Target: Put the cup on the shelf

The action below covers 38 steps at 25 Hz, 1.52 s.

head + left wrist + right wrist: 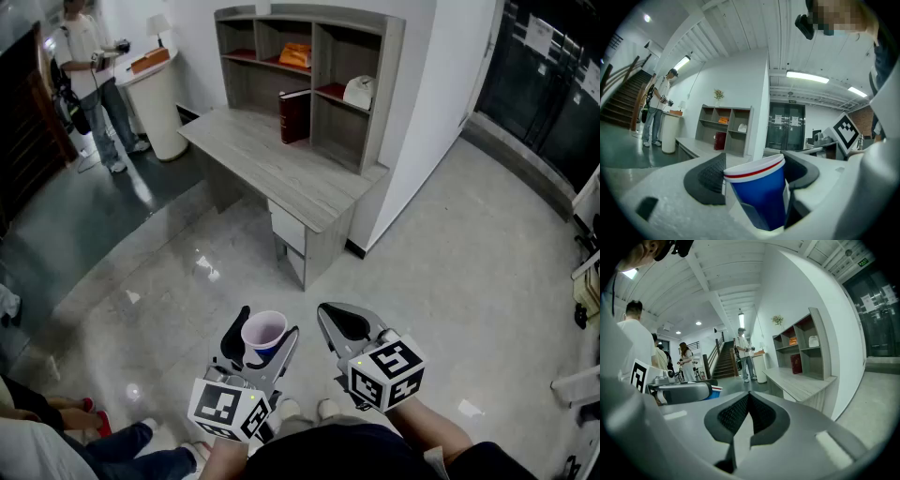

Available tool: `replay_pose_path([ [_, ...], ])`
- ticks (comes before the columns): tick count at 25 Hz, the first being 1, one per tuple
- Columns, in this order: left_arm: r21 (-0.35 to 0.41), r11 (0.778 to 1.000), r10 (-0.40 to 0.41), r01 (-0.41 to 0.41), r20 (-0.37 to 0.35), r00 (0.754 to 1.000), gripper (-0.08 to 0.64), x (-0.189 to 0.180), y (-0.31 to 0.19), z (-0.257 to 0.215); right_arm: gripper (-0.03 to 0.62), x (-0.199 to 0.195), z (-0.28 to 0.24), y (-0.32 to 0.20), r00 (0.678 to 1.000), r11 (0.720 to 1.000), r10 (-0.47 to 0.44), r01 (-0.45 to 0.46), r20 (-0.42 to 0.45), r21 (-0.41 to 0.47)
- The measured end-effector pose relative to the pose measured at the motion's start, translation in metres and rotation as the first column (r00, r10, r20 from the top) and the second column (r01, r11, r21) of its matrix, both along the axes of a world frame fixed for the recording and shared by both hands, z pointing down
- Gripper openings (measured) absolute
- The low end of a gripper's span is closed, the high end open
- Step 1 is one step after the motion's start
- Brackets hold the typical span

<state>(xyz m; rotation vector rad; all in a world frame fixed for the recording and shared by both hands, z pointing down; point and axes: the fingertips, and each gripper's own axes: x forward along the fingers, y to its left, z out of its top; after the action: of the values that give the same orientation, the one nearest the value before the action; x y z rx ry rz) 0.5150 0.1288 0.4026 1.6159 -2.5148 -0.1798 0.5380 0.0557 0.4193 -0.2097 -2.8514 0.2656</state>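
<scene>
At the upper centre of the head view, a grey desk [272, 155] stands against a white wall and carries a shelf unit [380, 84] with open compartments. A red book [293, 115] stands upright in a lower one. At the bottom of the frame, well apart from the desk, both grippers hang over the pale floor [450, 281]. The left gripper [267, 328] grasps the cup [759, 192], blue with a red stripe and white rim, mouth up between its jaws. Just beside it, the right gripper [342, 322] is clenched on nothing.
</scene>
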Motion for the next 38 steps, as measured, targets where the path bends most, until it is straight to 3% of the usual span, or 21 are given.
replay_pose_path([
  [17,-0.018,1.0,-0.01,0.01,0.021,1.0,0.357,-0.032,0.047,0.0,0.0,-0.047,0.004,0.048,0.999,0.999,-0.038,0.038,-0.002,-0.026],
  [23,-0.021,0.999,-0.049,0.049,0.009,0.999,0.357,-0.05,0.079,0.006,0.0,-0.066,0.01,0.077,0.998,0.998,-0.057,0.056,-0.021,-0.015],
  [31,-0.025,0.995,-0.095,0.094,-0.022,0.995,0.357,-0.085,0.102,0.012,0.0,-0.105,0.017,0.098,0.995,0.996,-0.081,0.08,-0.05,-0.023],
  [38,-0.033,0.993,-0.113,0.112,-0.023,0.993,0.357,-0.135,0.082,0.015,0.0,-0.161,0.023,0.077,0.994,0.995,-0.097,0.095,-0.053,-0.034],
])
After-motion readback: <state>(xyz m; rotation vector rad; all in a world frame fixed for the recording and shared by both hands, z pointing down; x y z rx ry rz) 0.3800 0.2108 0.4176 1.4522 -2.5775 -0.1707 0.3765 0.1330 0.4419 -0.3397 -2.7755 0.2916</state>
